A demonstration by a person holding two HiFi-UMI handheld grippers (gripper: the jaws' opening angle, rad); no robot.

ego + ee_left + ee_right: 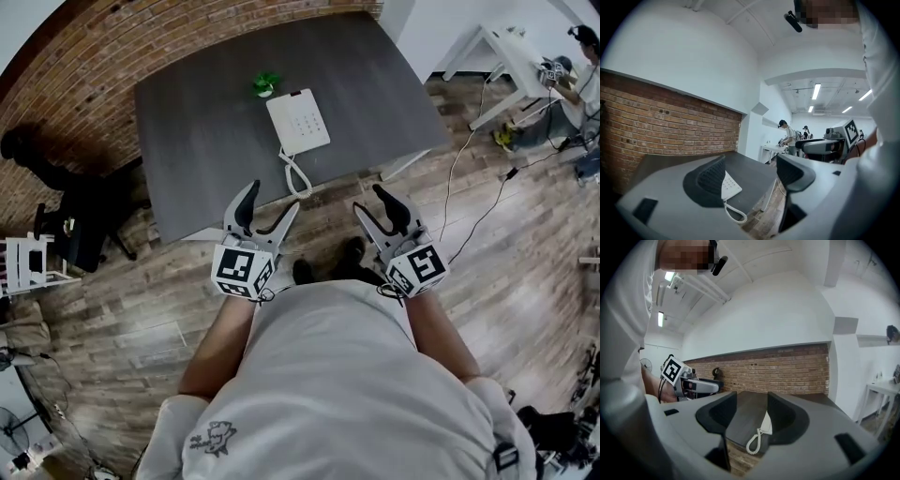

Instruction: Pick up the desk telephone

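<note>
Jaws wide, empty on left gripper [273, 199] and right gripper [368, 201]. Held off desk [202, 127] edge, apart from phone [298, 121].

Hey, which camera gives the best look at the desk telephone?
The head view: the whole desk telephone shows from above on the table, keypad up, coiled cord hanging over the near edge. The left gripper view shows only a corner and the cord past a jaw; the right gripper view, an edge-on sliver and the cord.

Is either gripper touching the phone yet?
No, the left gripper and right gripper hang open short of the table, apart from the telephone on it.
</note>
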